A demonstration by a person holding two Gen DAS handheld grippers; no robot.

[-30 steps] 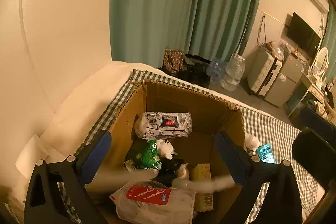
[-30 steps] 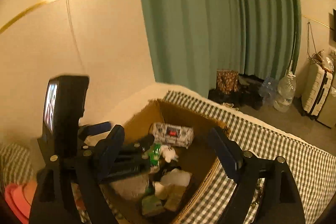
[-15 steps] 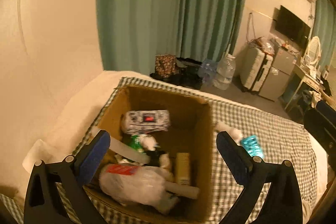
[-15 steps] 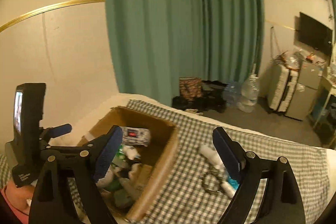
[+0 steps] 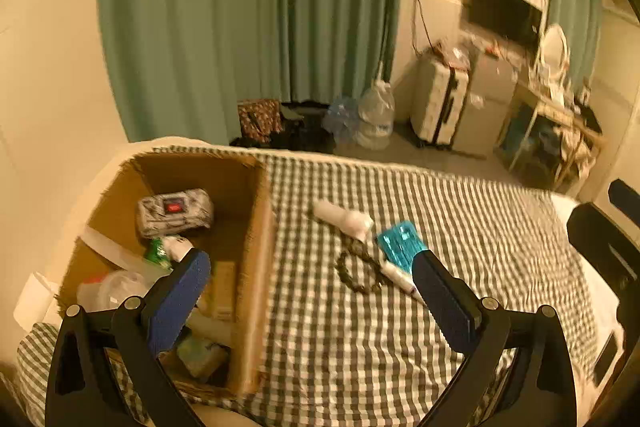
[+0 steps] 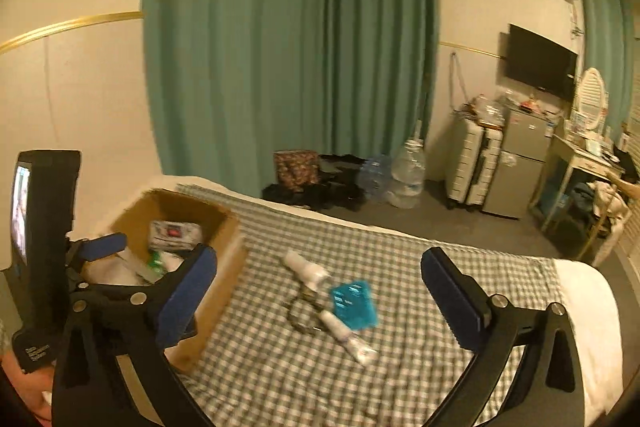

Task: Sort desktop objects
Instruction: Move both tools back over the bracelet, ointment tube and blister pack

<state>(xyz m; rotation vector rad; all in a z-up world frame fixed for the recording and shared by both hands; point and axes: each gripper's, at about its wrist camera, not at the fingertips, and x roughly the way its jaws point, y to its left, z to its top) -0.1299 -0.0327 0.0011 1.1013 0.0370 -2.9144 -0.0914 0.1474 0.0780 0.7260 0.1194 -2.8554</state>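
Left gripper point(image 5: 308, 291), black frame with 2 ribbed blue pads: jaws spread wide, nothing between them, held above the checked bedspread point(image 5: 460, 211). Right gripper point(image 6: 320, 291), same build: jaws likewise wide apart and empty.

Between the fingers of both views, loose on the green-and-white gingham cloth: a white cylindrical bottle point(image 5: 340, 217), a flat glossy turquoise packet point(image 5: 400, 243) just beside it, a dark ring-shaped cord or band point(image 5: 356, 269) and a slim white tube point(image 5: 398, 277) touching the packet's near edge. Printing on the packet is too blurred to read.

At left, an open brown corrugated cardboard box point(image 5: 260, 247) stands on the bed. Inside: a soft grey-patterned pack with a red label point(image 5: 174, 211), a green-and-white item point(image 5: 160, 251), a clear crumpled plastic bag point(image 5: 112, 287) and a small yellowish carton point(image 5: 222, 291).

Background: teal pleated curtains point(image 6: 288, 39).
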